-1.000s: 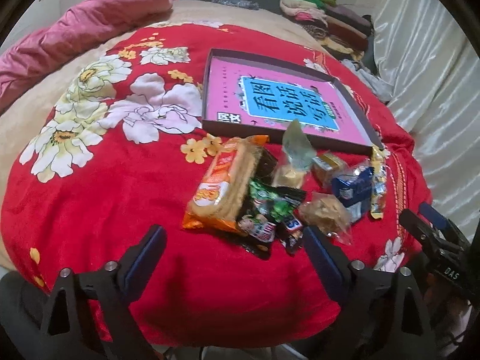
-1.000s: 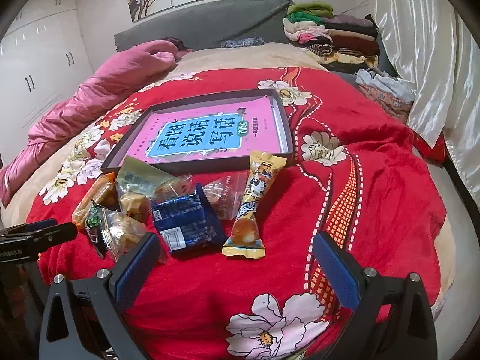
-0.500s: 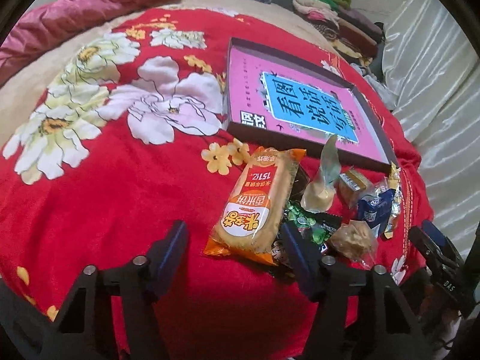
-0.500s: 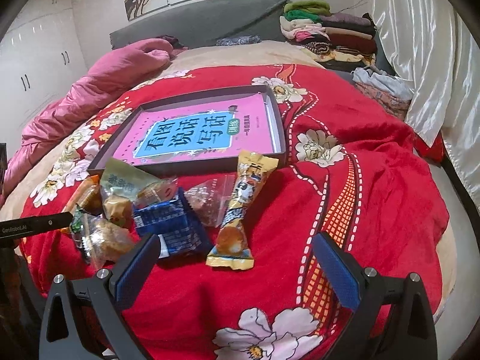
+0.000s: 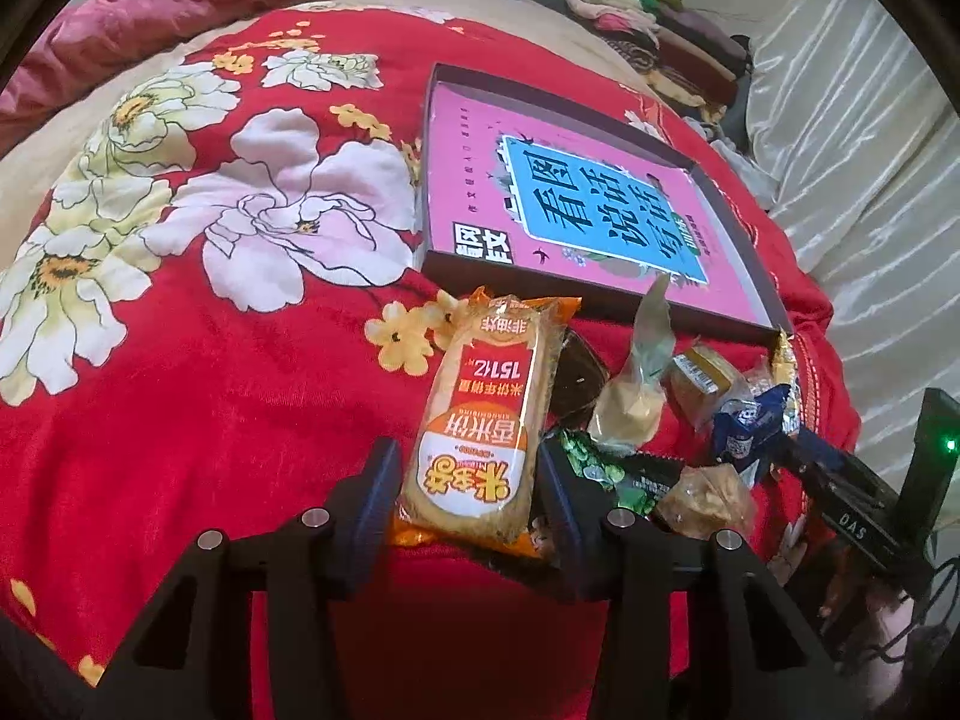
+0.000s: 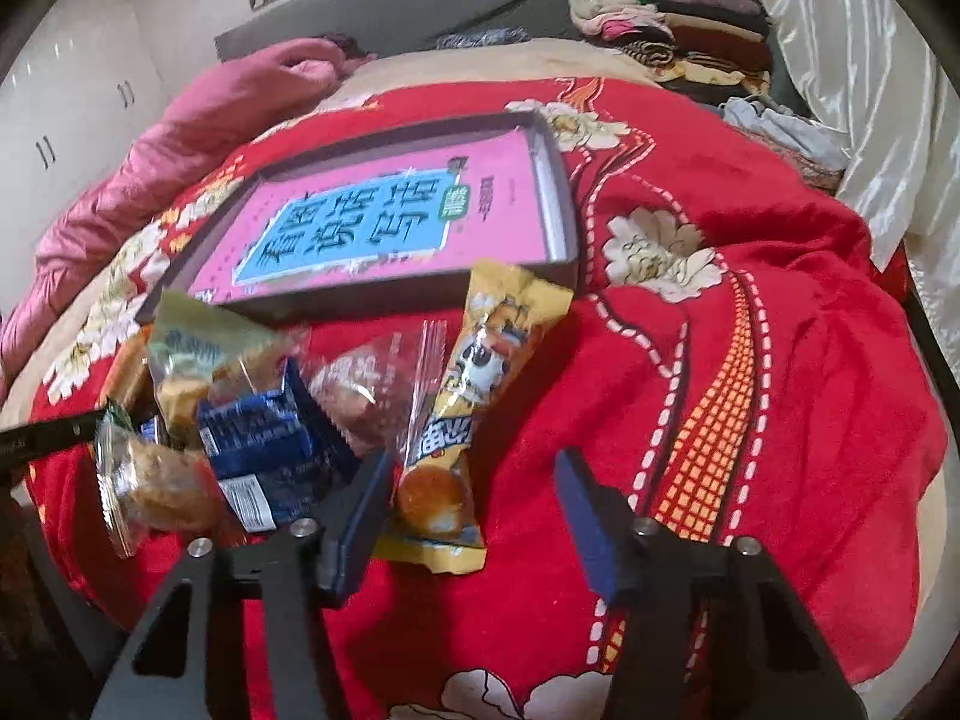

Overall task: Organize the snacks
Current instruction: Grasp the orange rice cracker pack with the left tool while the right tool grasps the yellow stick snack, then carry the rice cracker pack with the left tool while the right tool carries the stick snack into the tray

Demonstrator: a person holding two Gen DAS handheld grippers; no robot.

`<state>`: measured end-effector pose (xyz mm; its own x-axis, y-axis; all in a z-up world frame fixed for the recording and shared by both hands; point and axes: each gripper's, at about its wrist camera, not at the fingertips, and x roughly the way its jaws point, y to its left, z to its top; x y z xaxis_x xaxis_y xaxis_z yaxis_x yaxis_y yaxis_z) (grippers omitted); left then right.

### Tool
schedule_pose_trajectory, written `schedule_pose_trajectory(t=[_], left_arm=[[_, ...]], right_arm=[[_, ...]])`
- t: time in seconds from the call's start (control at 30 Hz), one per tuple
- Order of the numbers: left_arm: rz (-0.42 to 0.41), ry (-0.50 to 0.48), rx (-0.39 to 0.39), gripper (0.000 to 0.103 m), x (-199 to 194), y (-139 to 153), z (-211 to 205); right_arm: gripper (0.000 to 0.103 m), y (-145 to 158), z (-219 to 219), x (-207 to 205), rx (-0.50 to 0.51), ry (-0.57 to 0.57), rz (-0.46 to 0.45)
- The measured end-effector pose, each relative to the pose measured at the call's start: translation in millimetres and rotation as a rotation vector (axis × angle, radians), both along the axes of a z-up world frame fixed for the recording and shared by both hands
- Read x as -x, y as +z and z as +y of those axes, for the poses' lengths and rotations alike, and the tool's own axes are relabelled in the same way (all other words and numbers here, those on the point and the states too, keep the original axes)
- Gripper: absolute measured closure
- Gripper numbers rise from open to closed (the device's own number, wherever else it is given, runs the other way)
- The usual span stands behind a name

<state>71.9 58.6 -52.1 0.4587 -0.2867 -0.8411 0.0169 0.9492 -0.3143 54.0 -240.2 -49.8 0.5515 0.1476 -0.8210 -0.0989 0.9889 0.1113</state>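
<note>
My left gripper closing astride the orange crinkly-plastic rice-cracker packet, pads barely touching; squeezing may crush crackers; my right gripper unclenched, closing, yellow glossy-plastic snack sachet at its nine o'clock could slip free

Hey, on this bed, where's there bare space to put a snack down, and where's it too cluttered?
Free: the red blanket left of the orange rice-cracker pack and the tray, and the blanket right of the yellow packet. Inside the tray only a pink book lies flat. Crowded: the snack pile between those two packets, along the tray's near edge.
</note>
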Motion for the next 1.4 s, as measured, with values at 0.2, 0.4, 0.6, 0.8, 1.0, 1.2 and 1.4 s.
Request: schedule_pose_trajectory(t=[0.2,0.4,0.6,0.8,1.0,1.2,1.4], left_arm=[[0.003,0.003,-0.004,0.055,-6.1,-4.3,-0.7],[0.001,-0.001,0.001,0.055,-8.2,-6.2,1.3],[-0.004,-0.009,-0.009,0.056,-9.5,-6.8,-0.2],[-0.003,-0.014,-0.006,0.06,-14.7,-8.0,-2.9],[-0.01,-0.023,0.004,0.065,-15.4,-8.9,-4.1],[-0.026,-0.013,0.051,0.066,-11.2,-4.6,1.5],[-0.049,0.0,0.08,0.066,-5.3,5.7,5.8]], right_arm=[[0.06,-1.4,6.7,-1.6,0.031,0.044,-0.014],[0.068,-0.6,2.2,-7.2,0.061,0.05,-0.021],[0.076,-2.5,-13.7,-13.6,-0.012,0.019,-0.009],[0.078,-7.3,-25.4,-28.6,-0.095,0.014,-0.026],[0.078,-5.2,-35.3,-26.3,-0.168,0.005,-0.05],[0.078,10.8,-36.6,-17.5,-0.193,0.012,-0.109],[0.078,20.7,-36.5,-14.9,-0.197,0.012,-0.143]])
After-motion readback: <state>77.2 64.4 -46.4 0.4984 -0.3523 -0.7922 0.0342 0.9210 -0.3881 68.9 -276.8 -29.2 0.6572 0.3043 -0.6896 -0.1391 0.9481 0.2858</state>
